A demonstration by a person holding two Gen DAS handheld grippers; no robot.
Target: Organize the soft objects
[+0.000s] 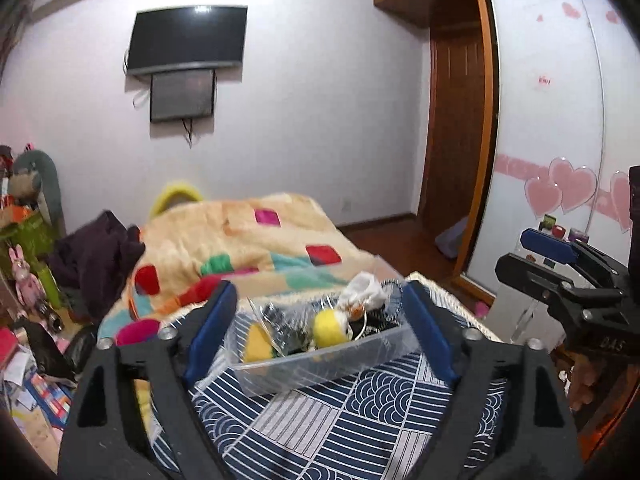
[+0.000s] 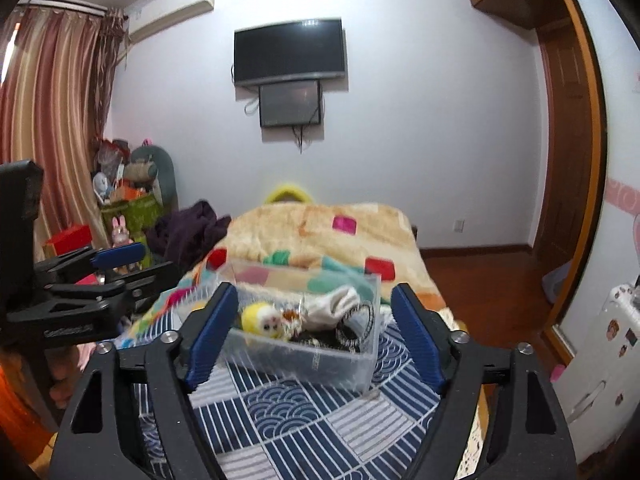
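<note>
A clear plastic bin [image 1: 320, 368] [image 2: 352, 356] stands on the blue-and-white patterned cloth [image 1: 360, 420] [image 2: 304, 412] on the bed. In it lie a yellow plush toy [image 1: 330, 326] [image 2: 262, 318], a white sock-like soft item [image 1: 364, 294] [image 2: 334, 306], a yellow sponge-like piece [image 1: 256, 344] and dark items [image 2: 356, 328]. My left gripper [image 1: 320, 332] is open and empty, its fingers either side of the bin, held back from it. My right gripper [image 2: 314, 328] is open and empty, framing the bin the same way. Each gripper shows at the edge of the other's view [image 1: 568, 276] [image 2: 104, 276].
A beige blanket with coloured squares [image 1: 248, 240] [image 2: 320, 232] covers the bed beyond the bin. A dark purple garment [image 1: 100, 256] [image 2: 188, 232] lies at its left. Toys and boxes [image 1: 28, 240] [image 2: 128, 208] clutter the left corner. A wardrobe [image 1: 560, 120] stands right.
</note>
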